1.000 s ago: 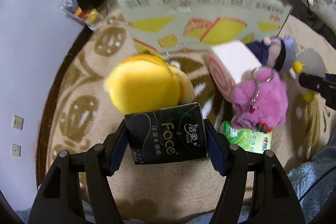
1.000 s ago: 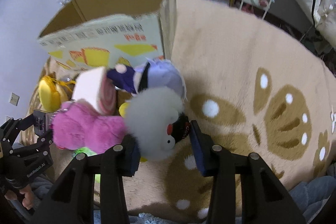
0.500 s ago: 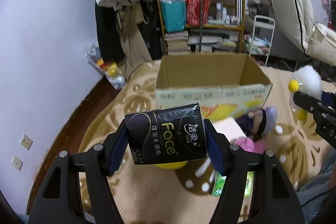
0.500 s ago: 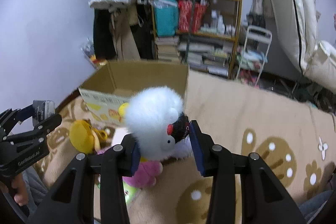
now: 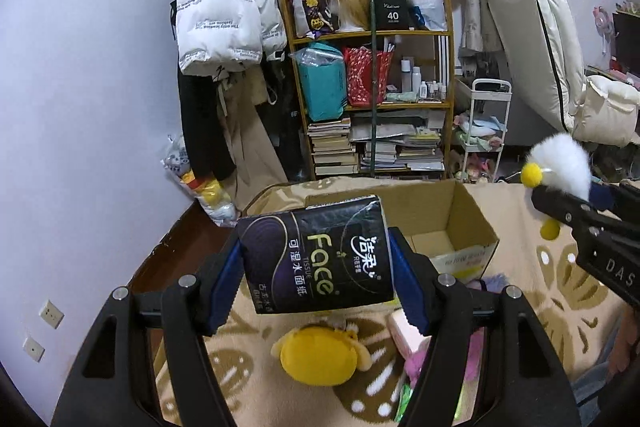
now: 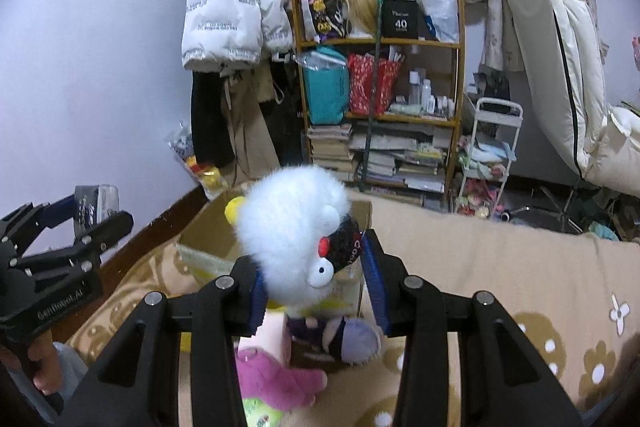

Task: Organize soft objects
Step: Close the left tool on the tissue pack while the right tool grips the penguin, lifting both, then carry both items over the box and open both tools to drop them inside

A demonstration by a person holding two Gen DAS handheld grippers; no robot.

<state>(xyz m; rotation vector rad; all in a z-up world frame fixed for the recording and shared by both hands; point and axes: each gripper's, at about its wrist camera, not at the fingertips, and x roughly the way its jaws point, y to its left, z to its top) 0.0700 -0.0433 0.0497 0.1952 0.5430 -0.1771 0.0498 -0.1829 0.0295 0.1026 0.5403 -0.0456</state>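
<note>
My left gripper (image 5: 318,281) is shut on a black "Face" tissue pack (image 5: 316,257), held up above the rug in front of an open cardboard box (image 5: 448,227). My right gripper (image 6: 314,281) is shut on a white fluffy plush toy (image 6: 292,231) with yellow pom-poms, also lifted; it shows at the right of the left wrist view (image 5: 560,167). On the rug below lie a yellow plush (image 5: 316,357), a pink plush (image 6: 272,373), a purple-haired doll (image 6: 352,341), a pink-white roll cushion (image 6: 268,339) and a green pack (image 6: 260,413).
The box (image 6: 208,239) stands on a beige patterned rug (image 6: 500,287) near the lilac wall. Behind it are a cluttered shelf (image 5: 372,99), hanging coats (image 5: 224,19), a white cart (image 5: 484,131) and a leaning mattress (image 5: 532,27).
Both grippers have risen from low over the rug's toys to well above them, carrying the tissue pack and the white plush. The box's open top now shows.
</note>
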